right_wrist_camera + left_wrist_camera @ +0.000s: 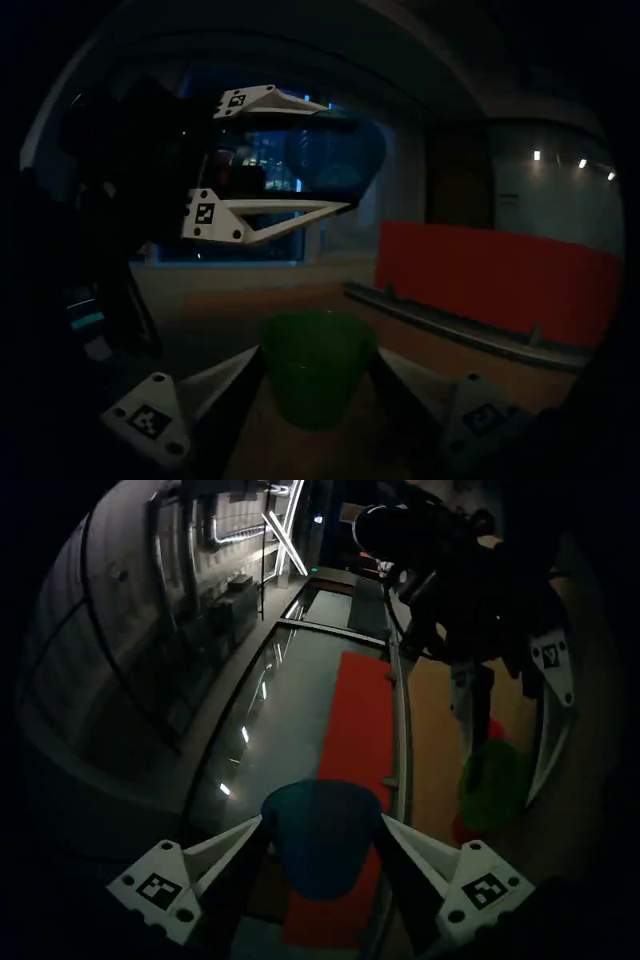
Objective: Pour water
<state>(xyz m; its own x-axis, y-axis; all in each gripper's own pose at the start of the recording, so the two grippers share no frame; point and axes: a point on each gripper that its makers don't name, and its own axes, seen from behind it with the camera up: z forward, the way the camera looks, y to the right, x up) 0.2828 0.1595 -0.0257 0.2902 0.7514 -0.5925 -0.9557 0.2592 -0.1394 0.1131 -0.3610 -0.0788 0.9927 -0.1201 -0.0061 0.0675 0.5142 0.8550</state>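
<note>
white triangular fingers (220, 846) (228, 370) pinch a tapered blue cup (322, 840) and green cup (318, 368).

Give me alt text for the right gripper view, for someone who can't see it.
In dim light, the right gripper holds an upright green cup in its jaws; higher up, the left gripper holds a blue cup tipped on its side.
</note>
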